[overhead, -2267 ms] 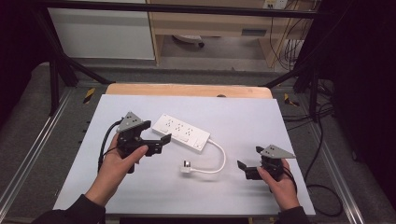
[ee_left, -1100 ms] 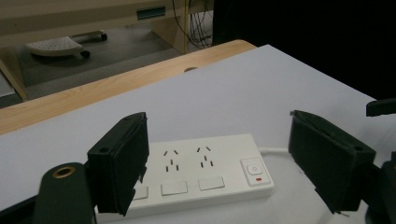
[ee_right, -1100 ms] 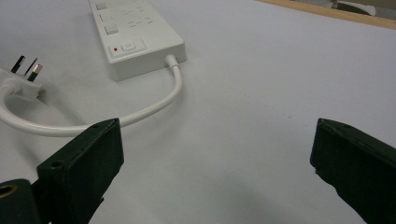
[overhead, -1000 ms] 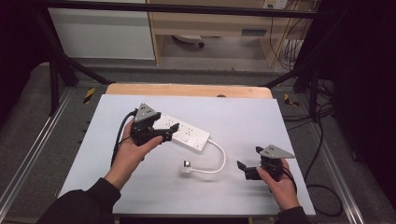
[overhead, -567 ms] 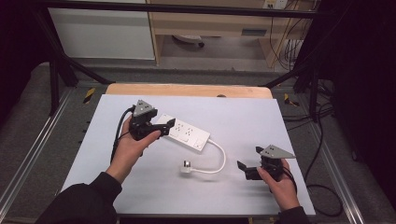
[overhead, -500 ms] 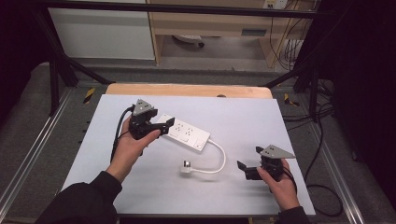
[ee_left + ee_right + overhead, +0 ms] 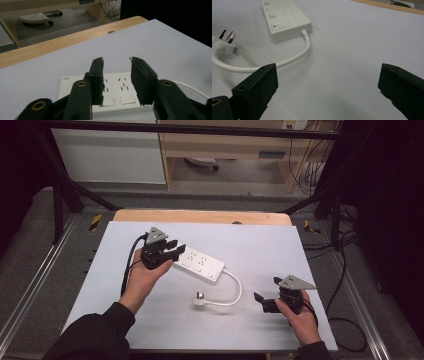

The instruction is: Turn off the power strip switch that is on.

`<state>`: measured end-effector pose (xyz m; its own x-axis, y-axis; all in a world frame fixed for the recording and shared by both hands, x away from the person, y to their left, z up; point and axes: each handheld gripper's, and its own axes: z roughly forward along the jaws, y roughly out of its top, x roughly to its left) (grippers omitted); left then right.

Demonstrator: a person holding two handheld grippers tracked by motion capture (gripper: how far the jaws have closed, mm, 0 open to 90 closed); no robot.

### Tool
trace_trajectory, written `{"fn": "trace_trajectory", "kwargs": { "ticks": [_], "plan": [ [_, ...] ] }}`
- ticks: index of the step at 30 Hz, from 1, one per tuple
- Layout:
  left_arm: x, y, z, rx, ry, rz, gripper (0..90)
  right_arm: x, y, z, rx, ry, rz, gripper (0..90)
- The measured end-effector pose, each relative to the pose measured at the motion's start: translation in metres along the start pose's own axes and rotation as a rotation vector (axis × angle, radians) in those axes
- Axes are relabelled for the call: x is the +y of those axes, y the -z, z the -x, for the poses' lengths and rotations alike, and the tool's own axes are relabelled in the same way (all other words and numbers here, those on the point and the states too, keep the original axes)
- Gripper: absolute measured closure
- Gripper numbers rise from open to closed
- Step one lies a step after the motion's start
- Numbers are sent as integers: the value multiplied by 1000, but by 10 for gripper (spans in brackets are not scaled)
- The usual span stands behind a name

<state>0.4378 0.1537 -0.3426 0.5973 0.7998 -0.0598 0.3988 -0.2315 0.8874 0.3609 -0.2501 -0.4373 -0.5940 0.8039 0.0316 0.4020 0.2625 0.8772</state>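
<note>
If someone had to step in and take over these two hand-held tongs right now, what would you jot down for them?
Left tongs: open, jaws over the near end of the white power strip, one on each side, not closed on it.
Right tongs: wide open, holding nothing, low over the table at the near right.
Things: the power strip lies flat in the middle of the table. Its white cord loops toward the person and ends in the plug, lying loose with its prongs up.
Done: the left tongs are lined up on the strip.
Left: probably close the left tongs on the strip; the plug is untouched.
</note>
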Motion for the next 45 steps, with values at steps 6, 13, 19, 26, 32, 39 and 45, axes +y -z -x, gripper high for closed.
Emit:
{"fn": "trace_trajectory", "kwargs": {
  "ticks": [6, 13, 19, 26, 32, 39, 45],
  "plan": [
    [-2, -5, 0, -36, 0, -11, 816, 0, 0, 0, 1, 1, 0, 33],
    [-6, -11, -3, -54, 4, -21, 897, 0, 0, 0, 1, 1, 0, 33],
    [-11, -19, -3, -58, 4, -47, 899, 0, 1, 0, 1, -1, 1, 33],
    [-19, -30, -7, -38, -14, -86, 899, 0, 1, 0, 3, 1, 3, 33],
    [-26, -38, -14, -24, -5, -110, 899, 0, 0, 0, 4, 2, 1, 33],
    [-33, -48, -19, -17, 38, -140, 899, 0, 1, 0, 5, 1, -1, 33],
    [-37, -54, -18, -14, 38, -151, 900, 0, 1, 0, 6, -2, 1, 33]
  ]
}}
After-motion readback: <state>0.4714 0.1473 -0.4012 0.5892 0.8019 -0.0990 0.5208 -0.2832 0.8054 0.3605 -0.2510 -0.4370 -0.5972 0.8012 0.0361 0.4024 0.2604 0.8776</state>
